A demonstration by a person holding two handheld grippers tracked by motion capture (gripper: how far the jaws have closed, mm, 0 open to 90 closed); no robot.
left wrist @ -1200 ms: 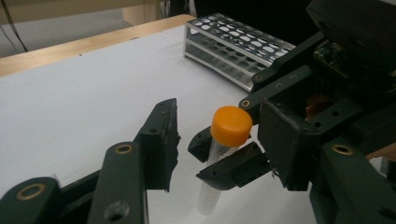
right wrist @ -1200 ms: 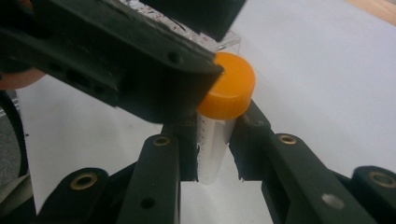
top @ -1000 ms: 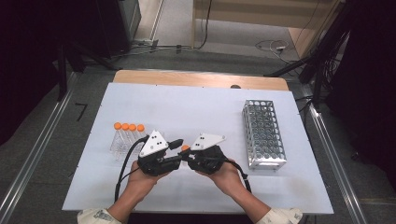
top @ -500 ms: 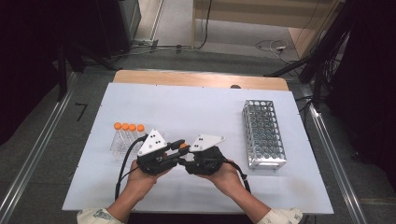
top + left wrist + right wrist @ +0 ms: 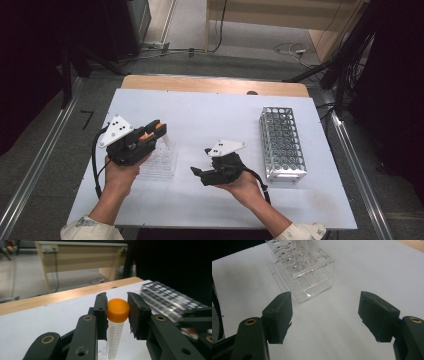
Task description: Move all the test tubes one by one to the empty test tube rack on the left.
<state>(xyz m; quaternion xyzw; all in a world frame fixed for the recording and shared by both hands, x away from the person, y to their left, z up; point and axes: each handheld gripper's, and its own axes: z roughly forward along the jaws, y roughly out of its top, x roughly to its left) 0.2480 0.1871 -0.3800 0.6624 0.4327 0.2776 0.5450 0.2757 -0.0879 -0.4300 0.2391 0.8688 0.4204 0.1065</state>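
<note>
Grey floor point(image 5: 45, 145), wooden desk point(image 5: 82, 257) beyond.

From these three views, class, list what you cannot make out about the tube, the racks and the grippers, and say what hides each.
- Tube: its lower end, cut off by the bottom edge of the left gripper view.
- Clear rack: how many tubes it holds; the left gripper covers part of it in the high view.
- Metal rack: blurred in the left gripper view.
- Right gripper: in the high view, jaws too dark to judge.
</note>
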